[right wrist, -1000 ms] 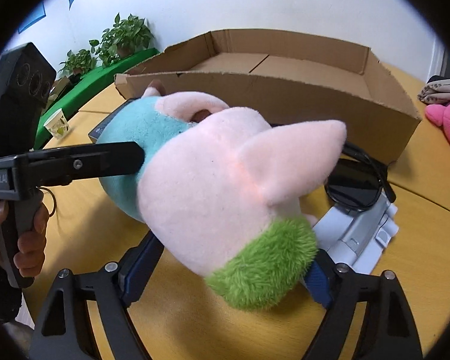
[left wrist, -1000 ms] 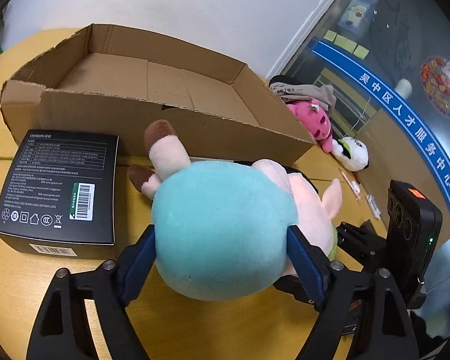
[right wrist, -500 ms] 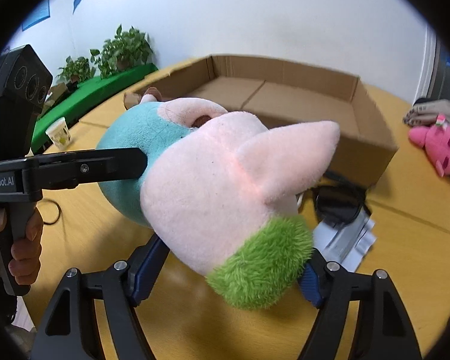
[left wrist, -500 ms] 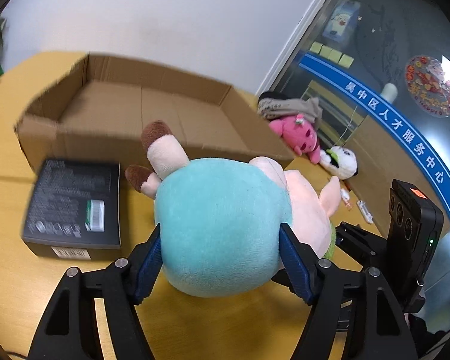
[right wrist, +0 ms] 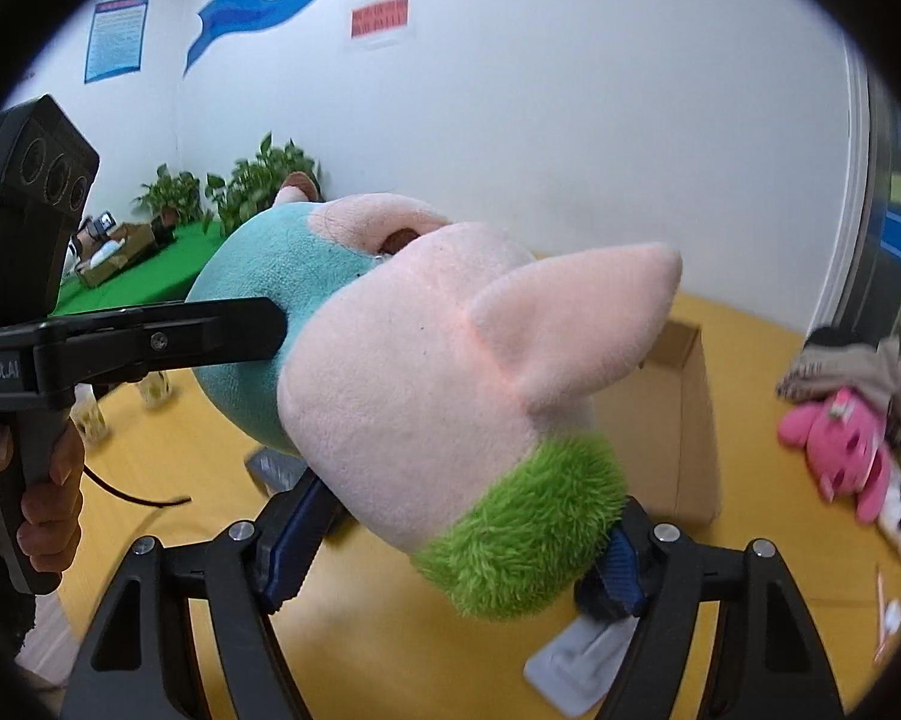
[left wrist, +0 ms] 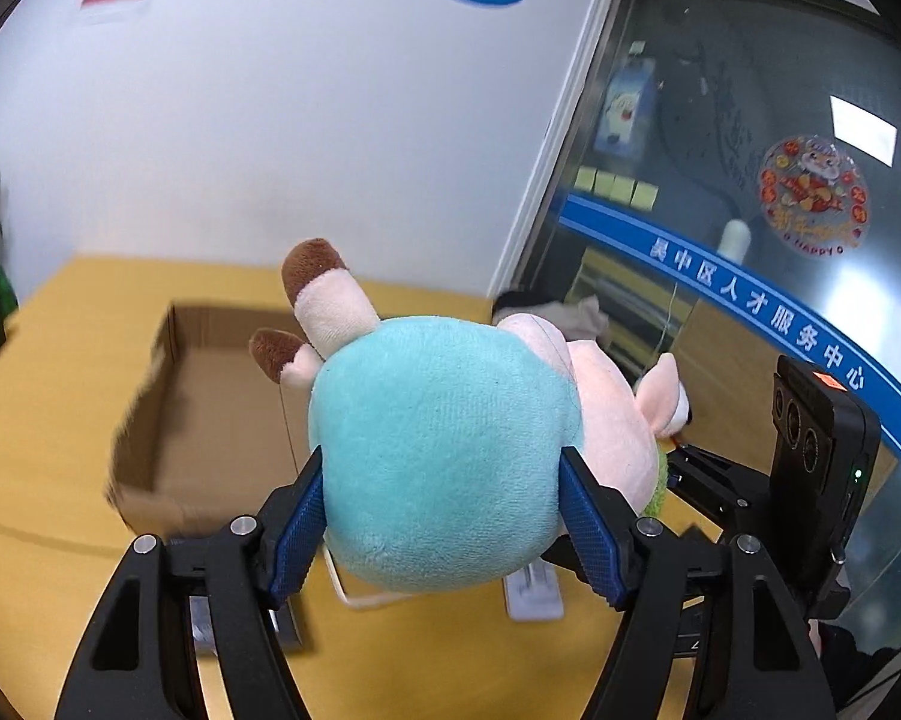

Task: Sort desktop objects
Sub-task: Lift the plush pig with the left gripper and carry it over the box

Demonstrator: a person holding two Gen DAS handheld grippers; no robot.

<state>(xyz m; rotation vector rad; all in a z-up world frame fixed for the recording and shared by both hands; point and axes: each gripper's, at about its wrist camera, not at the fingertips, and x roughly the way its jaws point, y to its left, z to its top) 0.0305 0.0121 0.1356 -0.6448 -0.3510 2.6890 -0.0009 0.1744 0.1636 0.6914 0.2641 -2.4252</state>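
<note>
I have the plush pig (left wrist: 444, 450) carried between both tools, up in the air above the yellow table (left wrist: 60, 360) and just short of the open cardboard box (left wrist: 210, 396), which sits beyond and below it. My left gripper (left wrist: 441, 516) is clamped across the round teal body, its blue pads (left wrist: 297, 534) dug into the fabric on either side; my right gripper (right wrist: 450, 531) is clamped on the head end, low down by the green tuft, where the pads are partly buried in the fur. I judge the toy light and very soft: it gives under the pads, so a hold on the bulk of the stuffing is safer than on an ear or a leg, which would let it swing or slip out. Nothing about it looks fragile, and the pile should grip well. It looks like a pig lying on its side: a teal torso, a pale pink head with one pointed ear sticking out, a shaggy lime-green patch near the head, and short pink legs ending in brown hooves that point towards the box and the wall
</note>
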